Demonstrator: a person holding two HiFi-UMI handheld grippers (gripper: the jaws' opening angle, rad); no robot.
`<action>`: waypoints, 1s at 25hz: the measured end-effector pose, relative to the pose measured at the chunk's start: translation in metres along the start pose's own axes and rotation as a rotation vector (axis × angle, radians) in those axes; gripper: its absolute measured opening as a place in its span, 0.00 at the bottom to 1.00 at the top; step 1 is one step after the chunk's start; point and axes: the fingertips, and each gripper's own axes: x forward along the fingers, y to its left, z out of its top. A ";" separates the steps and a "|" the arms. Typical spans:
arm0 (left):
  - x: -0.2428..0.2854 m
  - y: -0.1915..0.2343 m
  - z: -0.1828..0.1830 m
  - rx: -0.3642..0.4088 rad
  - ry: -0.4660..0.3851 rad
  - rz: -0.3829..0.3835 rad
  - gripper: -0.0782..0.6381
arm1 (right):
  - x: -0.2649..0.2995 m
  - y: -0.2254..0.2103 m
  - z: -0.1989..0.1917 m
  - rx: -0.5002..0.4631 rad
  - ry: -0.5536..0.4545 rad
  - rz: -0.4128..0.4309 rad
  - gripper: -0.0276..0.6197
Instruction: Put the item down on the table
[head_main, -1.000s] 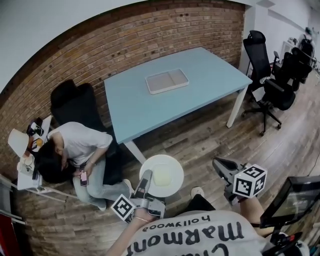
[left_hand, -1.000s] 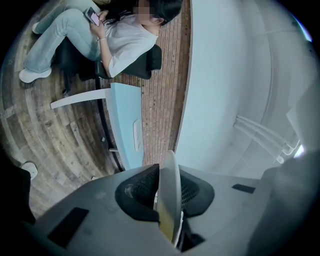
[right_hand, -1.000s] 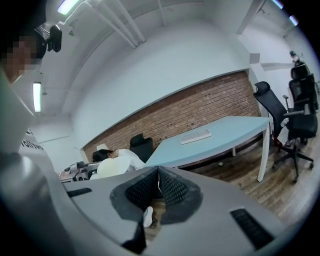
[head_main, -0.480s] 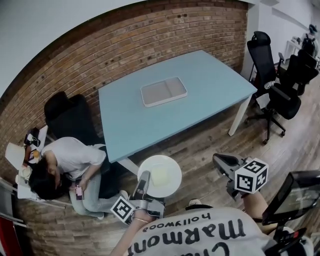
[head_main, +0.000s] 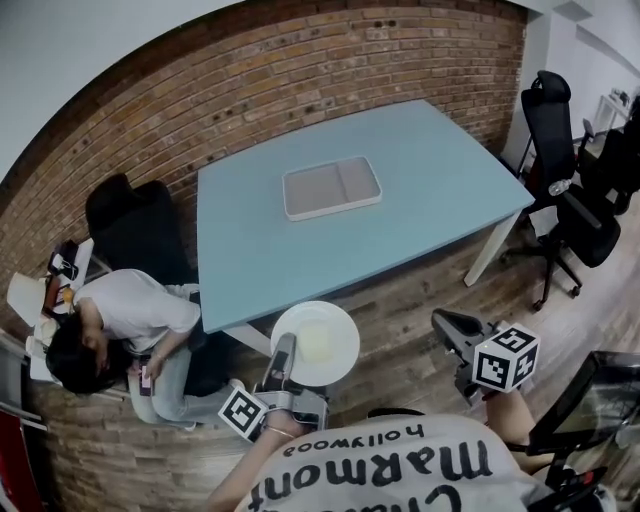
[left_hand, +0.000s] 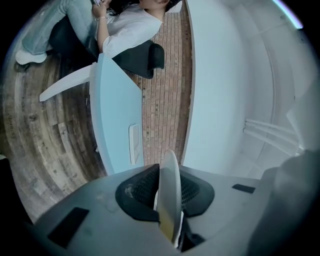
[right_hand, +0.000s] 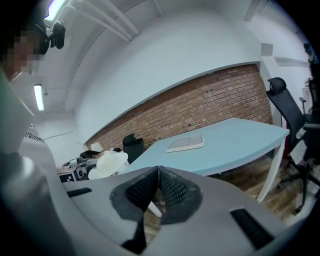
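Note:
My left gripper is shut on the near rim of a round white plate, which it holds level above the floor just short of the light blue table. In the left gripper view the plate stands edge-on between the closed jaws of that gripper. My right gripper hangs low at the right over the wooden floor, jaws shut with nothing between them. The plate's far edge overlaps the table's near corner in the head view.
A white rectangular tray lies on the table's middle. A person in a white shirt sits bent over at the left beside a black chair. Black office chairs stand at the right. A brick wall runs behind the table.
The table has drawn nearer and shifted in view. The plate in my left gripper has moved forward toward the table's near corner. The right gripper stays at much the same place.

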 end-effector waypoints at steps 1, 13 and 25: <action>0.005 0.001 -0.001 -0.002 -0.005 0.002 0.16 | 0.002 -0.006 0.001 -0.001 0.003 0.000 0.06; 0.046 0.015 -0.009 -0.009 -0.003 0.019 0.16 | 0.021 -0.047 0.002 0.048 0.020 -0.003 0.06; 0.102 0.039 0.014 -0.042 0.030 0.056 0.16 | 0.063 -0.073 0.009 0.091 0.055 -0.038 0.06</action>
